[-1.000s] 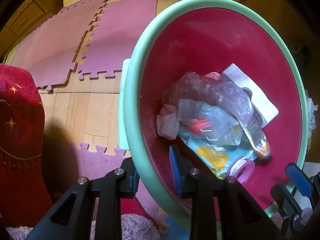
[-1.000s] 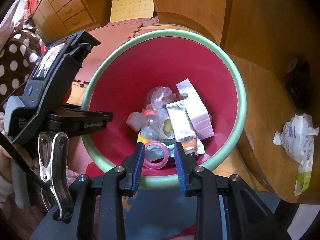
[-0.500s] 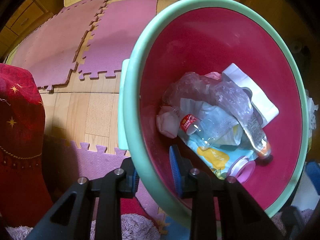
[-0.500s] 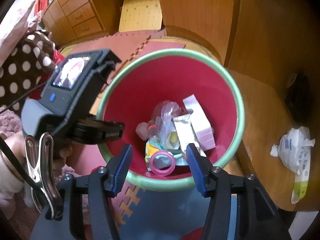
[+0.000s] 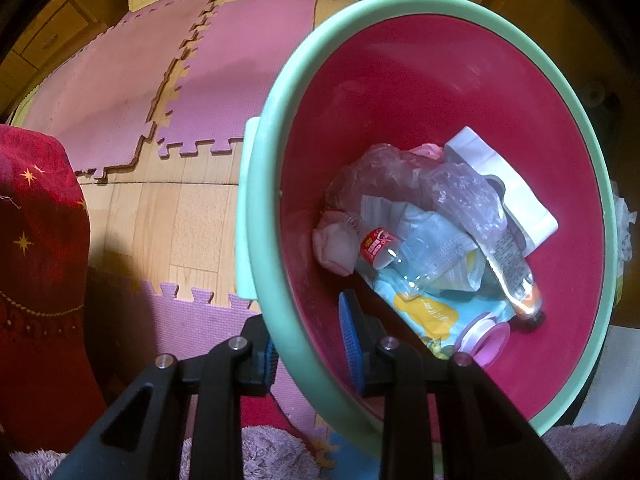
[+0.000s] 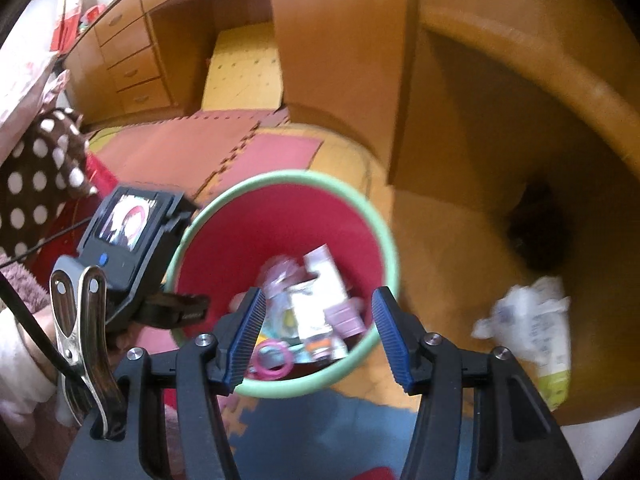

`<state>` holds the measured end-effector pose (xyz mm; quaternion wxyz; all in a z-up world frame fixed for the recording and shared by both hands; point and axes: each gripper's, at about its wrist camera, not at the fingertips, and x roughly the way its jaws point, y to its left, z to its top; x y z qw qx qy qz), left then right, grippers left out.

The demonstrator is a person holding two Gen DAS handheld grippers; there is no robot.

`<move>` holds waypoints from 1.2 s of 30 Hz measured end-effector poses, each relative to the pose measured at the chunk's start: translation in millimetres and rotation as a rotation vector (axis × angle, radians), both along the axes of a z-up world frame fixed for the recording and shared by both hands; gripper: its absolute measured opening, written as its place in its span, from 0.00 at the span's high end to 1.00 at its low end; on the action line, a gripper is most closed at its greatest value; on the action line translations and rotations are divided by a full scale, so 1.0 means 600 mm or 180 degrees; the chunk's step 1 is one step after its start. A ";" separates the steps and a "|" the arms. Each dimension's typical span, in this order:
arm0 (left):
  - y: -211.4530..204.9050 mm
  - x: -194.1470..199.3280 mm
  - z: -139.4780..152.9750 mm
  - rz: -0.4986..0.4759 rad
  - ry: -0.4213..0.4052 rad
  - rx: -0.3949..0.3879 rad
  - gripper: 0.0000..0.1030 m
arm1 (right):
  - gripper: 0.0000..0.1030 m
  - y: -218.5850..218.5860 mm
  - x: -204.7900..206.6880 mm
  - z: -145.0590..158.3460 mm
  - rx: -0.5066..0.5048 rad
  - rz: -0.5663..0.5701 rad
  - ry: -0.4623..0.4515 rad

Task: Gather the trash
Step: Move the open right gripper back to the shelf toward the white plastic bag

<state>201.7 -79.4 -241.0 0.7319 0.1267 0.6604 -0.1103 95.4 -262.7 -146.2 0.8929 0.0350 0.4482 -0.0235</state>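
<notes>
Trash lies heaped at the bottom of a red bin (image 5: 400, 92) with a pale green rim, standing on the wooden floor (image 5: 192, 224) beside pink foam mats (image 5: 120, 92). In the heap: a clear plastic bottle (image 5: 400, 256) with a red label, a crumpled clear bag (image 5: 460, 196), a white box (image 5: 504, 180), a tube (image 5: 516, 272) with an orange end, a pale blue wrapper (image 5: 432, 312), a pink ring (image 5: 486, 340) and a pinkish wad (image 5: 334, 244). Left tongs (image 5: 310, 344) are clamped on the bin's wall at the rim, one blue pad (image 5: 352, 340) inside the bin and the other outside. Right tongs (image 6: 318, 340) hang above the bin, jaws apart with nothing between them; the view from them is blurred. That view shows the left tool with its small screen (image 6: 128, 222) at the bin's left edge, and a crumpled white wrapper (image 6: 528, 320) lying on the floor to the right of the bin, apart from it. Wooden furniture (image 6: 340, 52) stands behind. Red fabric with gold stars (image 5: 36, 240) lies at the left.
</notes>
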 end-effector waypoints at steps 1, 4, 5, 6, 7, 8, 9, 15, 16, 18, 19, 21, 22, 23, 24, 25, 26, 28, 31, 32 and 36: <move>0.000 0.000 0.000 0.0003 0.0002 -0.0002 0.72 | 0.45 -0.007 -0.001 0.013 -0.0054 -0.0033 -0.0030; 0.000 0.000 -0.001 0.0015 0.0012 -0.0017 0.72 | 0.45 -0.029 -0.005 0.043 -0.0158 -0.0153 -0.0064; 0.000 0.000 -0.001 0.0018 0.0015 -0.0020 0.72 | 0.45 -0.036 -0.007 0.049 -0.0188 -0.0181 -0.0058; 0.001 0.001 -0.001 0.0023 0.0019 -0.0024 0.72 | 0.45 -0.044 -0.010 0.054 -0.0232 -0.0204 -0.0038; 0.001 0.001 -0.001 0.0028 0.0023 -0.0026 0.72 | 0.45 -0.050 -0.012 0.058 -0.0302 -0.0230 -0.0001; 0.002 0.002 -0.001 0.0036 0.0028 -0.0031 0.72 | 0.45 -0.058 -0.014 0.062 -0.0381 -0.0254 0.0039; 0.002 0.002 -0.001 0.0042 0.0031 -0.0036 0.72 | 0.45 -0.063 -0.016 0.064 -0.0428 -0.0272 0.0069; 0.001 0.001 0.000 0.0042 0.0028 -0.0024 0.72 | 0.45 -0.110 -0.025 0.073 -0.0330 -0.0510 0.0198; 0.002 0.001 0.000 0.0046 0.0028 -0.0031 0.72 | 0.45 -0.117 -0.024 0.075 -0.0235 -0.0547 0.0196; 0.002 0.001 0.000 0.0043 0.0027 -0.0040 0.72 | 0.45 -0.126 -0.020 0.074 -0.0144 -0.0603 0.0215; 0.002 0.001 0.000 0.0041 0.0024 -0.0040 0.72 | 0.45 -0.127 -0.017 0.072 -0.0160 -0.0621 0.0248; 0.002 0.001 0.001 0.0044 0.0015 -0.0030 0.72 | 0.45 -0.123 -0.013 0.068 -0.0263 -0.0583 0.0310; 0.001 0.000 0.002 0.0042 0.0016 -0.0032 0.72 | 0.45 -0.118 -0.009 0.066 -0.0360 -0.0531 0.0343; 0.000 0.000 0.002 0.0032 0.0016 -0.0036 0.72 | 0.45 -0.115 -0.007 0.064 -0.0450 -0.0488 0.0371; 0.000 0.001 0.001 0.0029 0.0019 -0.0037 0.72 | 0.45 -0.112 -0.006 0.062 -0.0545 -0.0444 0.0396; 0.001 0.001 0.002 0.0038 0.0022 -0.0047 0.72 | 0.45 -0.112 -0.004 0.061 -0.0627 -0.0411 0.0407; 0.002 0.001 0.003 0.0053 0.0025 -0.0055 0.72 | 0.45 -0.115 -0.002 0.059 -0.0660 -0.0393 0.0419; 0.000 0.000 0.005 0.0038 0.0015 -0.0051 0.72 | 0.45 -0.125 0.000 0.052 -0.0665 -0.0396 0.0456; 0.000 -0.001 0.005 0.0037 0.0009 -0.0042 0.72 | 0.45 -0.143 -0.004 0.035 -0.0651 -0.0467 0.0490; 0.000 -0.001 0.005 0.0031 0.0007 -0.0037 0.72 | 0.45 -0.150 -0.008 0.028 -0.0639 -0.0511 0.0482; -0.003 -0.002 0.005 0.0008 -0.0016 -0.0002 0.72 | 0.45 -0.173 -0.026 -0.001 -0.0586 -0.0657 0.0474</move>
